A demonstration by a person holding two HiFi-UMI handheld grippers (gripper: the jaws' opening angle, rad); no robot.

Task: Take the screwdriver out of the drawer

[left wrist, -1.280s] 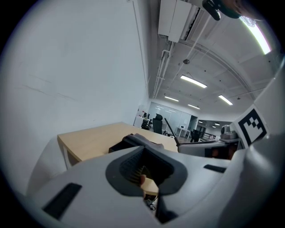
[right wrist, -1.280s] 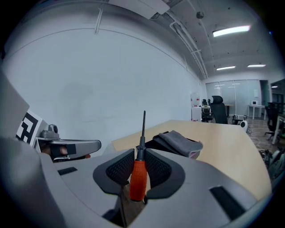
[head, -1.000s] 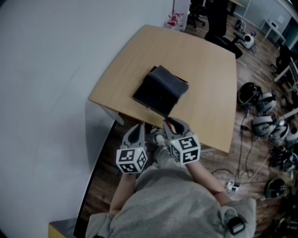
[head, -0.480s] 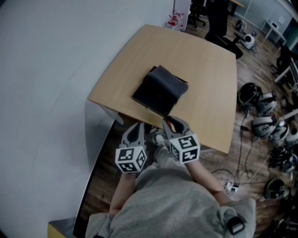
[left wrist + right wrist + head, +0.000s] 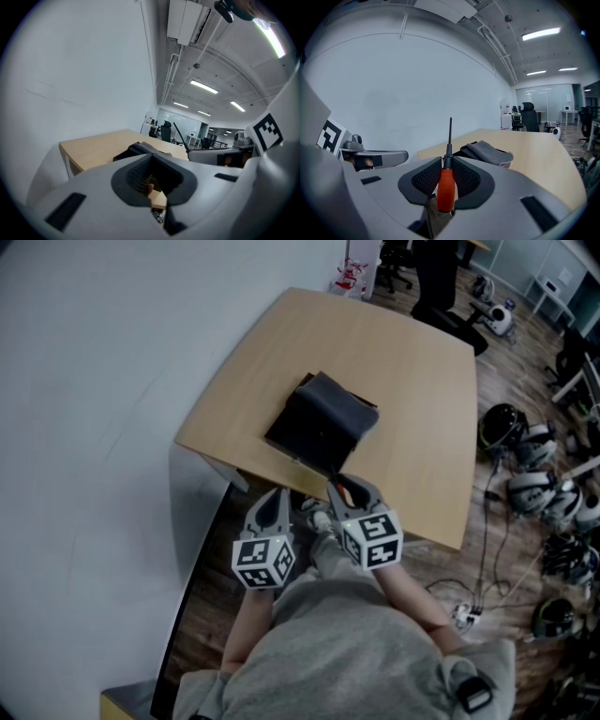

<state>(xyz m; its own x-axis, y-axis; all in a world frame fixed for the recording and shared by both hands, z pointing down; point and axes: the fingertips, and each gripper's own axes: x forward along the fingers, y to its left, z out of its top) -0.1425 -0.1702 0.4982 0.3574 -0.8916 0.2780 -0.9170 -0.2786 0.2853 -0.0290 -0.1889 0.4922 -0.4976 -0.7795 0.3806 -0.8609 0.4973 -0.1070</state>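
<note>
My right gripper [image 5: 446,174] is shut on a screwdriver [image 5: 446,187] with an orange handle; its thin black shaft points up and away past the pads. In the head view the right gripper [image 5: 349,489] hovers just off the near edge of the wooden table [image 5: 412,381], and my left gripper [image 5: 278,495] is beside it, to its left. The left gripper's [image 5: 152,182] tips stand together with nothing between them. A black drawer box [image 5: 314,432] sits on the table ahead of both grippers with a grey cloth [image 5: 345,407] on top. Its front is hidden from me.
A white wall [image 5: 94,427] runs along the left. Helmets [image 5: 525,451] and cables [image 5: 473,610] lie on the wooden floor to the right of the table. Office chairs [image 5: 441,282] stand beyond the table's far end.
</note>
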